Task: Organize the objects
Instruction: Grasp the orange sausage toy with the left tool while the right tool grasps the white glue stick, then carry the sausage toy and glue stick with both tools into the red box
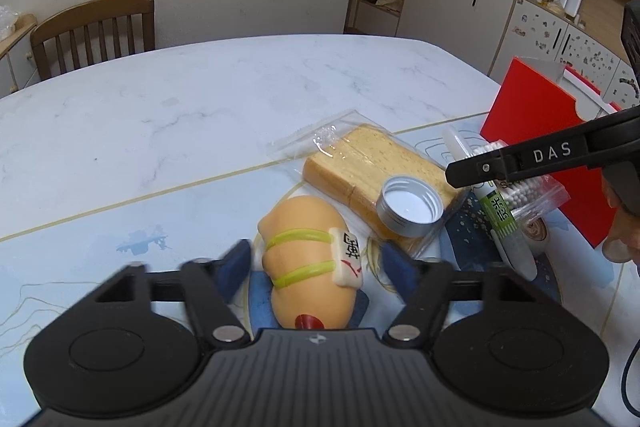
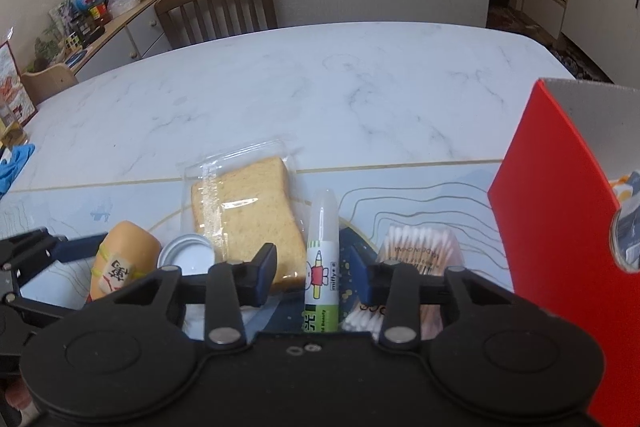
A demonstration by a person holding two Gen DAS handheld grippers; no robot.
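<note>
Left gripper (image 1: 314,263): jaws spread either side of orange squishy toy (image 1: 310,263), gaps visible, pads not pressing.
Right gripper (image 2: 312,269): jaws straddle glue stick (image 2: 322,259); contact unclear, cannot tell if pinching.
Metal lid (image 1: 410,205) just right of toy, leaning on wrapped bread slice (image 2: 248,215) behind.
Cotton swab bag (image 2: 420,247) right of glue stick.
Red box (image 2: 560,227) far right on marble table (image 2: 320,87).

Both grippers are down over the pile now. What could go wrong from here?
1. Left gripper straddles the rounded toy; it may squirt out when squeezed.
2. Right gripper brackets the tube, with swabs alongside; a finger may snag that bag.
3. The cap lies on the bread and may slide off.
</note>
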